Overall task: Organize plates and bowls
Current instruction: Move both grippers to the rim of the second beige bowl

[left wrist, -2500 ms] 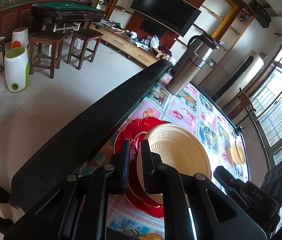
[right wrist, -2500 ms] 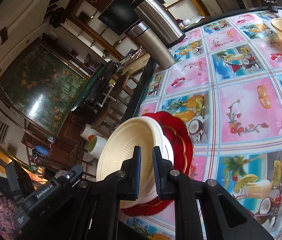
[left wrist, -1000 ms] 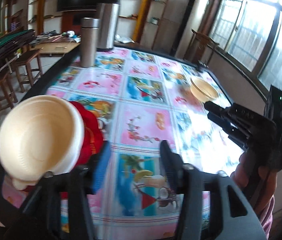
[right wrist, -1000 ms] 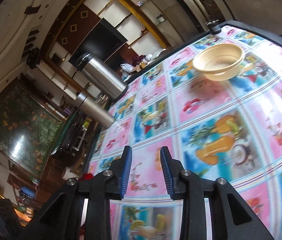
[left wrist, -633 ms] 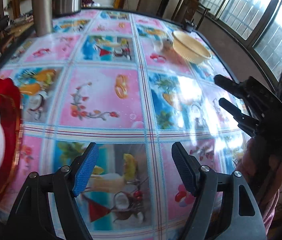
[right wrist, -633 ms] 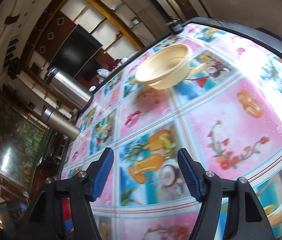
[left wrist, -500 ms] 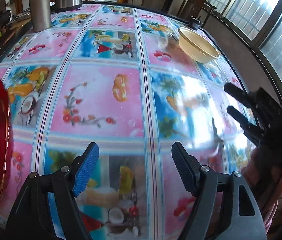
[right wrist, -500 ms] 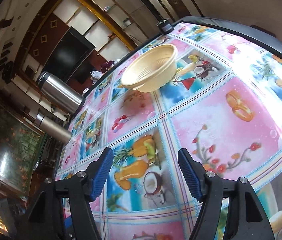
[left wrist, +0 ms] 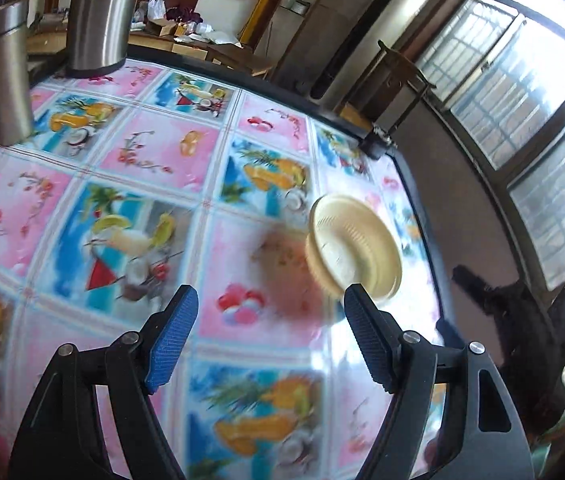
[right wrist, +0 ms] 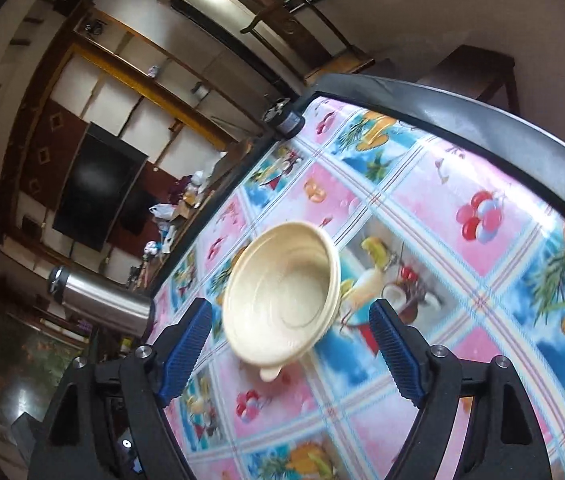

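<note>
Your left claw [left wrist: 268, 334] stands wide apart, blue ribbed pads [left wrist: 170, 338] facing each other, nothing between them. It hangs over the table [left wrist: 154, 152], which wears a glossy cloth of pink and blue fruit-and-drink squares inside a black rim. The cream plastic bowl [left wrist: 352, 250] sits on the cloth toward the far right corner, near the black edge; in the left wrist view it shows just beyond the tip of the claw's right finger, clear of both pads. The view is blurred, so whether that fingertip touches the bowl's rim you cannot tell. Your right claw [right wrist: 294, 344] is also spread wide and grips nothing. In the right wrist view the same bowl [right wrist: 282, 294] fills the gap between its fingers, its opening facing the lens, a small tab jutting from the near rim; both blue pads [right wrist: 184, 346] stand off from its sides. Your right claw appears in the left wrist view as a dark shape [left wrist: 522, 320] at the right edge, past the table's rim. Two steel flasks [left wrist: 98, 12] stand at the table's far left: a tall wide one and a slimmer one [left wrist: 4, 76] beside it. One of them [right wrist: 102, 306] shows in the right wrist view at the left. A dark television [right wrist: 96, 192] hangs on the far wall.
</note>
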